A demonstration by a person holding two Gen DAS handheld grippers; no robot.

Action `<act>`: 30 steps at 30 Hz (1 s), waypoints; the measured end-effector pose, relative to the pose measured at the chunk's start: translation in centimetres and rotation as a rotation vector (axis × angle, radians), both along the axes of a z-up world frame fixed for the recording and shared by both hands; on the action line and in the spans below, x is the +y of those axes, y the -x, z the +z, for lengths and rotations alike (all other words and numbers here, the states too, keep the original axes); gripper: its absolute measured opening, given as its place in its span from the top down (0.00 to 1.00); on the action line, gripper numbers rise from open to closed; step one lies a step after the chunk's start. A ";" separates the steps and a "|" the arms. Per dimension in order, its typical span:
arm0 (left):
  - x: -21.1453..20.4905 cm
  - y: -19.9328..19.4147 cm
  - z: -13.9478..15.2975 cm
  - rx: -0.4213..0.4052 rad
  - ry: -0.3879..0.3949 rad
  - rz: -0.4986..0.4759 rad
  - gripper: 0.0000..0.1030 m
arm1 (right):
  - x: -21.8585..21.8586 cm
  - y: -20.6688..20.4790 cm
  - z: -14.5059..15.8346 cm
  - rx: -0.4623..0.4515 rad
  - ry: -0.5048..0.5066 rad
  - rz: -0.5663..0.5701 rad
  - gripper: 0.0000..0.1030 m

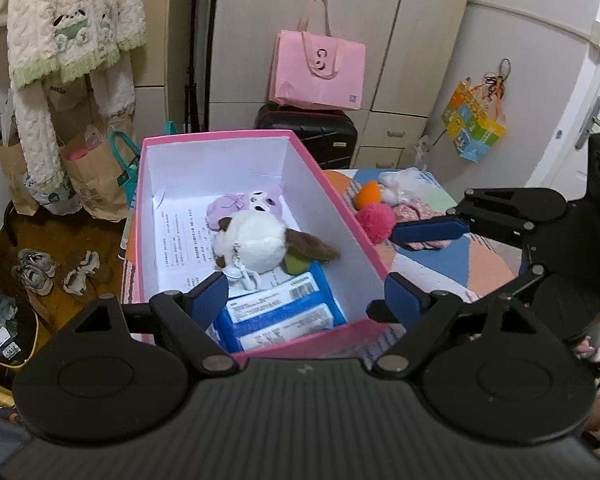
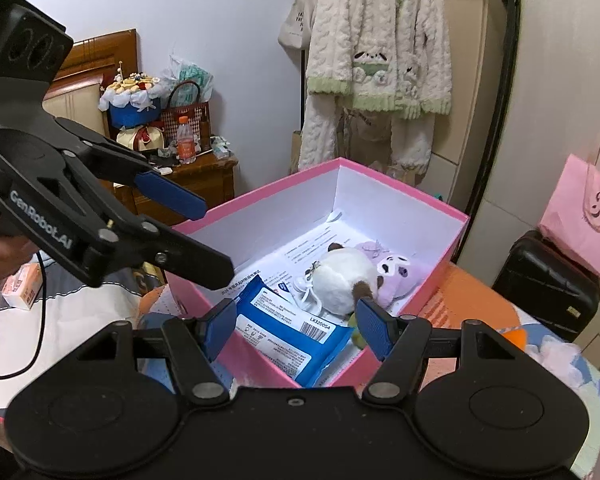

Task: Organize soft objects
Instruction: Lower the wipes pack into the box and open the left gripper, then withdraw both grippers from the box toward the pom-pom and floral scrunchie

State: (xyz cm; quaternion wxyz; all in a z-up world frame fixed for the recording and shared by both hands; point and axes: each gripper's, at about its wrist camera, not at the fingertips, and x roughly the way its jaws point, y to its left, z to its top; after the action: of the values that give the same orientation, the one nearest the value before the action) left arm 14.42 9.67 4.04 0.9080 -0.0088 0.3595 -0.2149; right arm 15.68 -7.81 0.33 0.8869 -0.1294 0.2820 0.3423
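A pink box (image 1: 332,184) with a white inside stands on a patterned bedspread. In it lie a white plush with brown ears (image 1: 256,240), a purple plush (image 1: 256,200), blue wipe packs (image 1: 280,316) and a printed sheet. My left gripper (image 1: 304,300) hovers open over the box's near wall, with nothing pressed between its pads. My right gripper (image 2: 298,328) is open too, above the near corner of the box (image 2: 400,196), and its right pad sits close to the white plush (image 2: 344,280). Beside the box lie a pink pom-pom (image 1: 376,220), an orange ball (image 1: 368,196) and a white fluffy bundle (image 1: 400,184).
A pink paper bag (image 1: 320,68) sits on a black suitcase (image 1: 312,128) behind the box. Paper bags (image 1: 92,176) and shoes (image 1: 36,268) are on the floor at left, under hanging fleece clothes (image 1: 68,20). A cluttered wooden nightstand (image 2: 204,176) stands further back.
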 end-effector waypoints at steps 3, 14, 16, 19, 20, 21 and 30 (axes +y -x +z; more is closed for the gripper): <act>-0.5 0.9 0.7 -0.002 0.000 -0.017 0.17 | -0.4 0.8 0.7 -0.012 0.004 0.001 0.30; -3.5 3.9 2.4 -0.055 -0.032 -0.093 0.17 | -3.5 4.0 2.2 -0.051 -0.006 -0.014 0.30; -4.0 4.3 2.7 -0.060 -0.033 -0.114 0.17 | -4.4 4.5 2.3 -0.052 -0.016 -0.028 0.30; -4.8 5.4 3.6 -0.101 -0.034 -0.136 0.17 | -6.6 5.3 2.4 -0.053 -0.028 -0.066 0.30; -5.1 5.6 3.8 -0.113 -0.037 -0.141 0.17 | -7.5 5.7 2.4 -0.054 -0.030 -0.081 0.30; -5.6 5.9 3.9 -0.123 -0.043 -0.149 0.17 | -8.4 6.0 2.5 -0.056 -0.031 -0.096 0.30; -10.4 6.0 3.1 -0.122 -0.045 -0.257 0.17 | -15.6 7.3 1.4 -0.063 -0.085 -0.248 0.29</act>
State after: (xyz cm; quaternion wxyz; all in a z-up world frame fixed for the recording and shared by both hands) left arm 8.45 -0.72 7.18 0.8932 0.0707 0.3066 -0.3214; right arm 8.37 -23.44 1.75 0.9355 -0.0666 0.2529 0.2376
